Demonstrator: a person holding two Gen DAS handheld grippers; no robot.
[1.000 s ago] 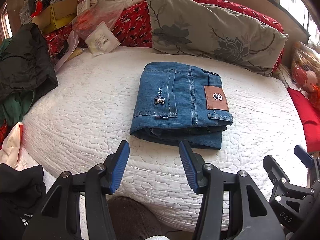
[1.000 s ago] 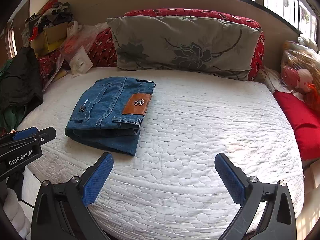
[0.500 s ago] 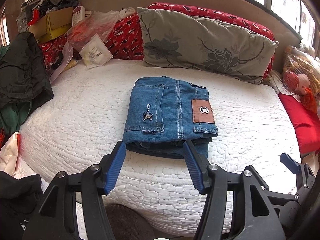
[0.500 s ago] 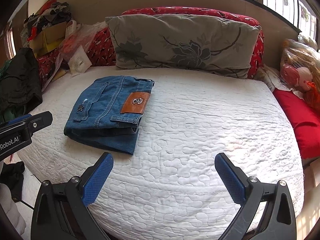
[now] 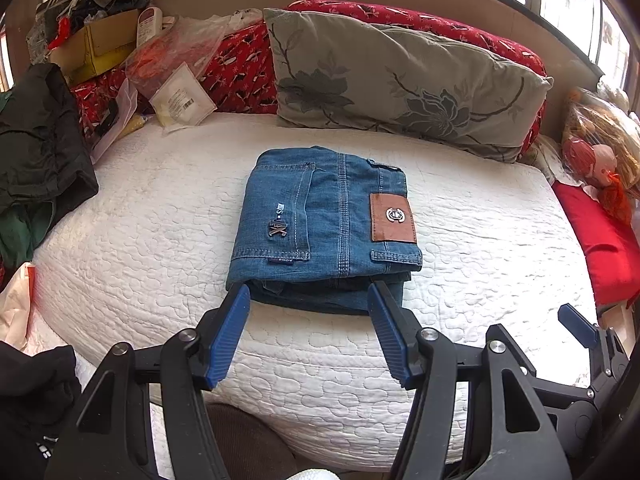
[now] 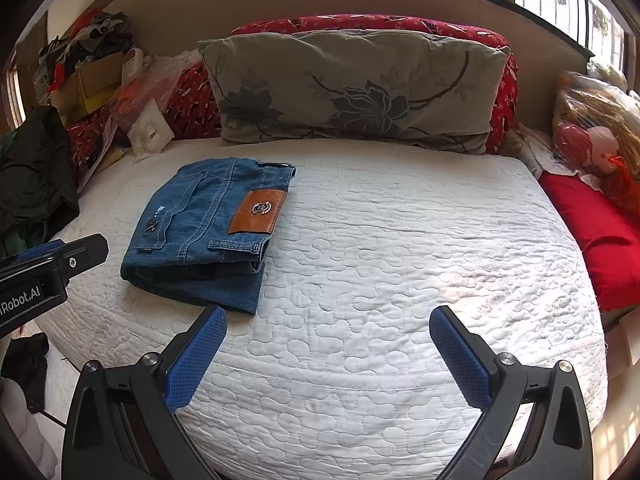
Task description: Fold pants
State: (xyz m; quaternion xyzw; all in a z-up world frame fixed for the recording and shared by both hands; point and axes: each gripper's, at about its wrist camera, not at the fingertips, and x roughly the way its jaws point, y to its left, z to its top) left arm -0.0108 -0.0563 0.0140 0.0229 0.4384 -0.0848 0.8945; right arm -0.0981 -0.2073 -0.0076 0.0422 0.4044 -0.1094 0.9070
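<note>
Blue jeans (image 5: 326, 228) lie folded into a compact stack on the white quilted bed (image 5: 160, 240), brown leather patch up. My left gripper (image 5: 308, 300) is open, its blue fingertips at the near edge of the stack, one at each front corner. My right gripper (image 6: 326, 320) is open wide and empty over bare quilt, to the right of the jeans (image 6: 208, 236). The left gripper's body also shows at the left edge of the right wrist view (image 6: 52, 268).
A grey flowered pillow (image 5: 400, 84) leans on red cushions at the back. Boxes, bags and dark clothes (image 5: 40, 140) pile up at the left. A red cushion (image 5: 600, 240) and a doll (image 5: 600, 160) lie at the right.
My left gripper has moved forward to the near edge of the folded jeans and opened a little wider. My right gripper has stayed open, shifting only slightly.
</note>
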